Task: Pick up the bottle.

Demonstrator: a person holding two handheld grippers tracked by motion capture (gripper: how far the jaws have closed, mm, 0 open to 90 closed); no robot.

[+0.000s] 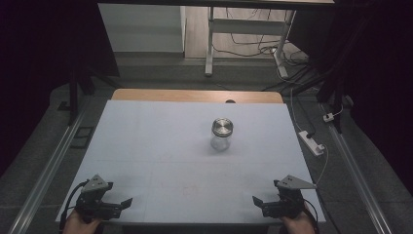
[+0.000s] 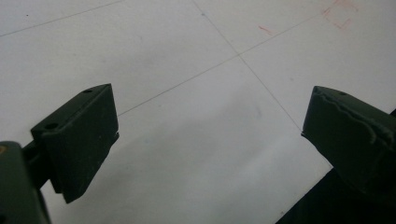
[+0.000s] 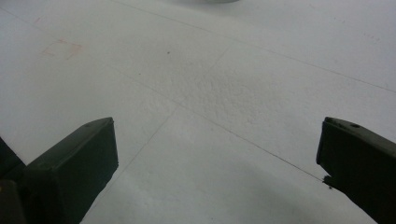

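Note:
A clear glass jar [image 1: 221, 135] with a silver metal lid stands upright a little right of the middle of the white table [image 1: 160, 146]. Near the front left corner rests my left gripper [image 1: 125, 203], its jaws open over bare white surface [image 2: 205, 135], nothing between them. At the front right corner sits my right gripper [image 1: 256, 202], also open, its black jaws wide apart above the empty tabletop [image 3: 219, 154]. Both grippers point inward toward each other and lie well short of the jar.
A faint red square mark [image 1: 190, 190] lies on the table between the grippers. Beyond the right edge, a white power strip [image 1: 311, 142] and cables lie on the floor. A desk frame [image 1: 210, 44] stands behind the table.

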